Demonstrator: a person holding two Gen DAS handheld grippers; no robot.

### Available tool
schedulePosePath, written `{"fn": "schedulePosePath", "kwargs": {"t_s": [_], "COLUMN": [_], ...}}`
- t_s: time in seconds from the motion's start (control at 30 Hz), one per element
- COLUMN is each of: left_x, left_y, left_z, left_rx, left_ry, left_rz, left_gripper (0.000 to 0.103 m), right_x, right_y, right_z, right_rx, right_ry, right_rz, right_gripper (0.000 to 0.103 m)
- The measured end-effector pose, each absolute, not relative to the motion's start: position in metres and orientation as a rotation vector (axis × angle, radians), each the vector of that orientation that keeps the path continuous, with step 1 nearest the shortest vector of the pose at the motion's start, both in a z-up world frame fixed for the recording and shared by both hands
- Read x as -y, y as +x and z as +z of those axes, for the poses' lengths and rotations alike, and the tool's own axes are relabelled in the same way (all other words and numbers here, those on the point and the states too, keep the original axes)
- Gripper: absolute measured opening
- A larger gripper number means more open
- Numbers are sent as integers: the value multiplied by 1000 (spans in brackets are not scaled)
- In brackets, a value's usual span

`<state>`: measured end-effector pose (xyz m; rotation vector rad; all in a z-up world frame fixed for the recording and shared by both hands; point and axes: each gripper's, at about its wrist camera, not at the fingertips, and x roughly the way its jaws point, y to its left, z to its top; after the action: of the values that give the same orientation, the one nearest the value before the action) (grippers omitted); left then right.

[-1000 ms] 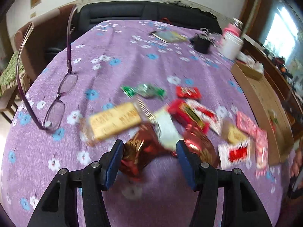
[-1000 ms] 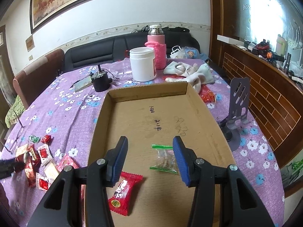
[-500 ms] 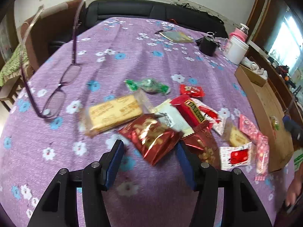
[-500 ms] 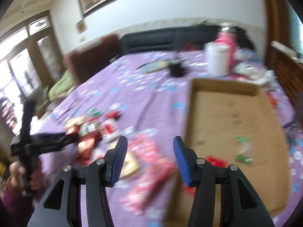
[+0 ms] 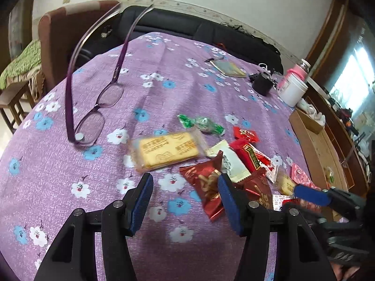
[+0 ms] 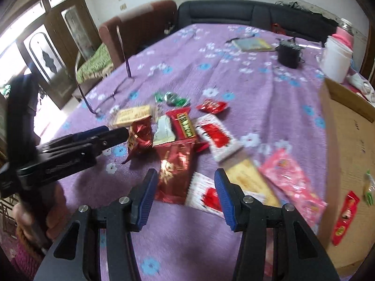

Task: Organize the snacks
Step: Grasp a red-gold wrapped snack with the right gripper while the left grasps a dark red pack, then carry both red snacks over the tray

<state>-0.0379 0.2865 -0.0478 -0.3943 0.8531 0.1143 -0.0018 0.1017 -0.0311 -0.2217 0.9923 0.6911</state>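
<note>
Crowding is the risk: with both the left gripper (image 5: 185, 196) and right gripper (image 6: 185, 193) part-open and empty over the overlapping snack pile (image 6: 187, 135) beside the cardboard box (image 6: 346, 164), closing could pinch two wrappers or knock the tools together.

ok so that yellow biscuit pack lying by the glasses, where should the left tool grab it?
Take the yellow biscuit pack across its short width near the middle, coming from above. It lies flat and long, with bare cloth on its near side. The left tool looks open wide enough.
</note>
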Motion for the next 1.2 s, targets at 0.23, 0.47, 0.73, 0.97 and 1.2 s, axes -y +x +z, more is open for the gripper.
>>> {"fn": "schedulePosePath", "kwargs": {"t_s": [0.23,0.47,0.73,0.97,1.2], "left_x": [-297,-296,-276,-268,-251], "left_y": [-40,-41,-35,-12,6], "left_z": [-52,-52,-51,-50,-54], "left_rx": [-864,-873,-919,-957,-953], "left_ry": [-457,-469,-470,-429,-405], "left_rz": [116,88,70,168,167], "left_gripper": [61,61,61,61,60], "right_x": [-132,-114,-70,-56,-41], "right_y": [0,-9,-10,-6,0], "right_z": [-54,-47,-31,-22,-18], "right_rx": [-1026,-983,-851,-849,-853], "right_ry": [-313,-251,-178,-107,-23], "right_rz": [652,674,638,678,670], "right_gripper": [41,28,28,28,28]}}
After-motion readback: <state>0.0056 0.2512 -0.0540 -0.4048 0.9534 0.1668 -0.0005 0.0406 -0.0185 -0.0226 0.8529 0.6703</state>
